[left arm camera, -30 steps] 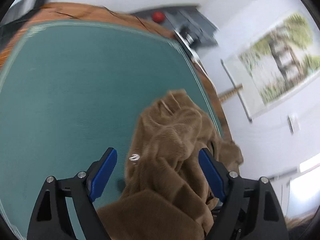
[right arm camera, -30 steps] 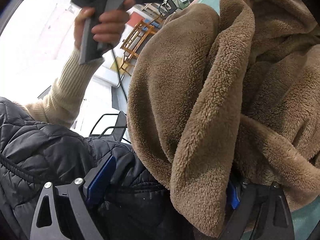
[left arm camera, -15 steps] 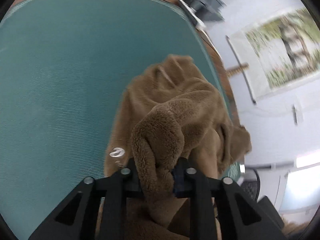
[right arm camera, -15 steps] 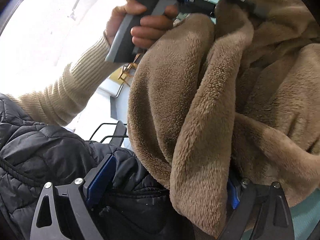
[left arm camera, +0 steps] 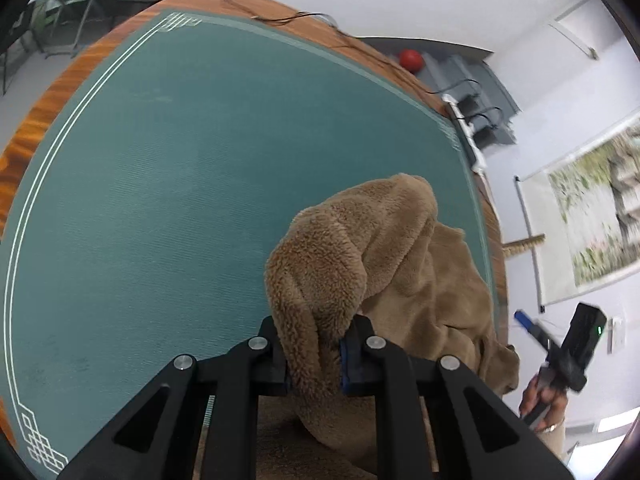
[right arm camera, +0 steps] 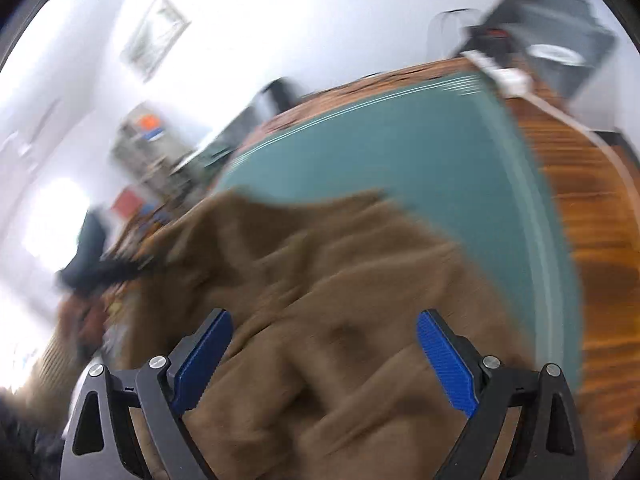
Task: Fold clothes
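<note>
Where fuzzy brown fleece [left arm camera: 360, 248] bunches, smooth teal mat [left arm camera: 180, 184]

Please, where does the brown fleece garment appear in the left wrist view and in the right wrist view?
Left wrist: brown fleece garment lower centre-right, a fold pinched in the left gripper.
Right wrist: garment fills the lower middle, blurred, beyond the open right gripper.
Shared landmark: green mat under it.
</note>
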A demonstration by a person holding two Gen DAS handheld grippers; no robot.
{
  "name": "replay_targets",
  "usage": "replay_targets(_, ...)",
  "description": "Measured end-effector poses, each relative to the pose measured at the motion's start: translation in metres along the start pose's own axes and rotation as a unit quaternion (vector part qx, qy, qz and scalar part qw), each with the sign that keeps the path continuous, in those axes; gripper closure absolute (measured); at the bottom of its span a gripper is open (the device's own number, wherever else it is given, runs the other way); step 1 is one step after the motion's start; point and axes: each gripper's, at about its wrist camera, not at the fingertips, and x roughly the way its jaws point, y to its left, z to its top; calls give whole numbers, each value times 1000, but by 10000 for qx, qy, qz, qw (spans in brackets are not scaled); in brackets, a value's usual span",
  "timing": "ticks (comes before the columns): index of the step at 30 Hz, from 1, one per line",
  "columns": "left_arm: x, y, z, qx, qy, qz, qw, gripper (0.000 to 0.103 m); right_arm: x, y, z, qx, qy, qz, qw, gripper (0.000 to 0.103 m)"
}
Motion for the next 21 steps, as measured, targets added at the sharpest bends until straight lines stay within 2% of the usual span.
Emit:
replay_targets(3,16,7,0,-44,195,86,9998,85,26,-22,13,245,98,-431,9987,8)
replay_targets(4,22,8,0,-21,267,96,9996,85,16,-34,16,279,165,-522,9981,8)
replay_targets(5,27,8,0,-7,328,123,9994,84,27,-34,19,302,256,-573,9976,13)
replay_targets(6,33,8,0,7,391,144,9991,83,42,-34,23,320,393,-572,9971,24)
replay_targets(9,51,10,7,-3,546,185,9983,80,66,-32,21,273,784,-611,9947,47)
replay_targets(11,59,16,12,-58,649,120,9978,75,73,-30,16,148,947,-668,9932,49)
replay_targets(13,65,21,16,-133,726,12,9973,62,70,-21,6,-8,1026,-682,9924,49)
replay_targets(17,79,40,25,-438,857,-431,9944,61,68,-4,-4,-586,1160,-953,9869,49)
replay_targets(21,93,45,34,-530,939,-575,9925,61,72,5,-12,-1085,1176,-1362,9777,49)
